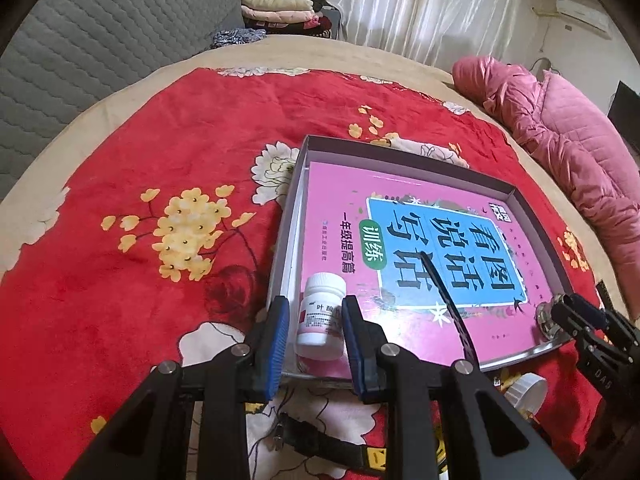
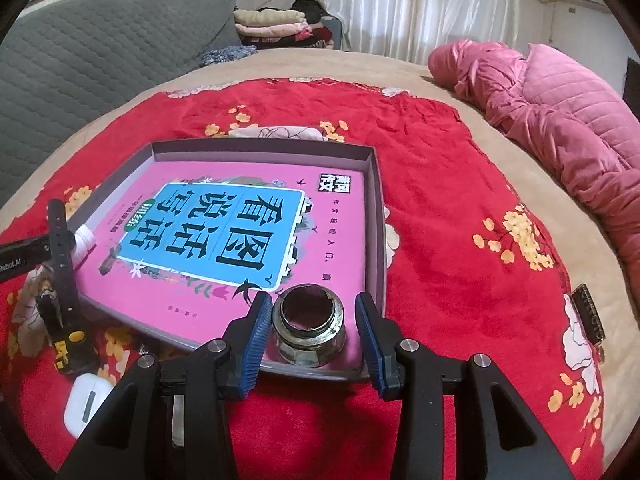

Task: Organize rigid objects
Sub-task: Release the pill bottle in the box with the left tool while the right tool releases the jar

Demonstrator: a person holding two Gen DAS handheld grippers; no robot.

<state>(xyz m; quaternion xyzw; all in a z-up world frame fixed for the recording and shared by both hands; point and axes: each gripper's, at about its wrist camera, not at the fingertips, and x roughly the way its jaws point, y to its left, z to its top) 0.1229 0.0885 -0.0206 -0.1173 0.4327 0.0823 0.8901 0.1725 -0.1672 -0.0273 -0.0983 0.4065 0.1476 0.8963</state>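
A shallow grey box [image 1: 290,216] [image 2: 378,208] lies on the red floral blanket with a pink book [image 1: 400,240] [image 2: 240,216] inside. My left gripper [image 1: 316,332] is open, its blue pads on either side of a white pill bottle [image 1: 322,326] standing in the box's near left corner; the bottle also shows in the right wrist view [image 2: 84,242]. My right gripper [image 2: 310,330] is open around a lidless glass jar [image 2: 308,330] in the box's near right corner; gaps show on both sides. That gripper [image 1: 576,312] and the jar [image 1: 546,318] show in the left wrist view.
A black watch with a strap [image 2: 62,264] [image 1: 448,304] leans over the box's near edge. A white earbud case [image 2: 86,402], a white cap [image 1: 526,390] and a dark flat item [image 2: 588,312] lie on the blanket. A pink jacket [image 2: 560,120] lies at the right.
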